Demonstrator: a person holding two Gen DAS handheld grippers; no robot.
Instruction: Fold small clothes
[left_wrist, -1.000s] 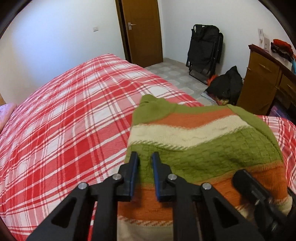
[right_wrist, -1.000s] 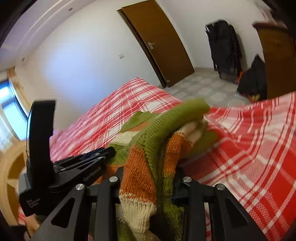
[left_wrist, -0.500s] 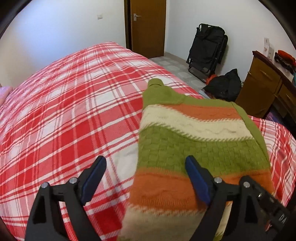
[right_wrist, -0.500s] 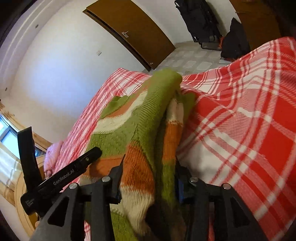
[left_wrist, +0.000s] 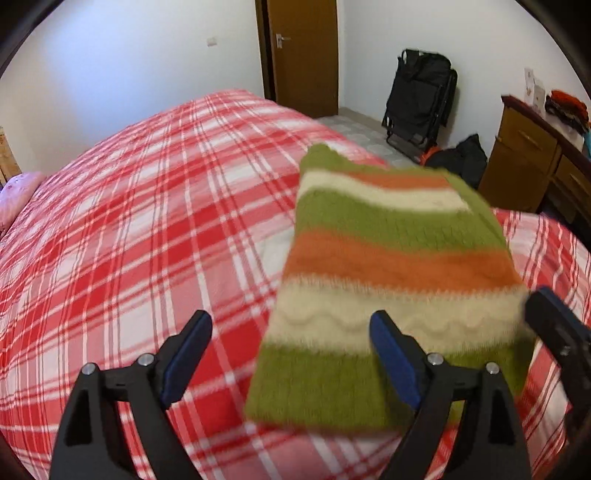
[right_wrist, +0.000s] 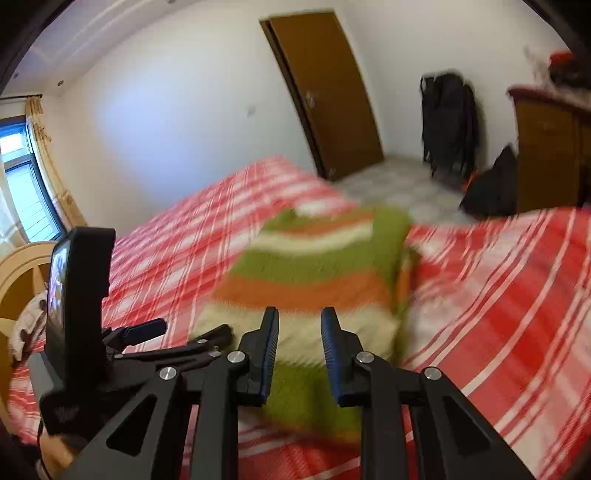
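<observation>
The folded knitted sweater with green, orange and cream stripes (left_wrist: 399, 280) is laid flat on the bed covered with a red-and-white plaid blanket (left_wrist: 147, 240), near the bed's right-hand edge as seen from the left wrist view. Its folded edges are seen as straight lines; the near green edge lies closest to both claws.

The left claw (left_wrist: 291, 354) is held wide, with its jaws apart and nothing clamped. Its right finger stands over the sweater's near portion; its left finger stands over bare blanket. Whether the fingers touch the fabric cannot be told.

The right claw (right_wrist: 299, 354) is held narrow, its jaws having just been closing, with a small gap left between the blue pads. No fabric is gripped; the sweater (right_wrist: 314, 273) is seen beyond and below the fingers.

A large open area of blanket is available to the left of the sweater. To the right, a narrower strip of blanket is left before the bed edge. Beyond the bed, a brown wooden door (left_wrist: 301, 55), a black folded chair (left_wrist: 421, 99) and a wooden cabinet (left_wrist: 524, 166) are located.
</observation>
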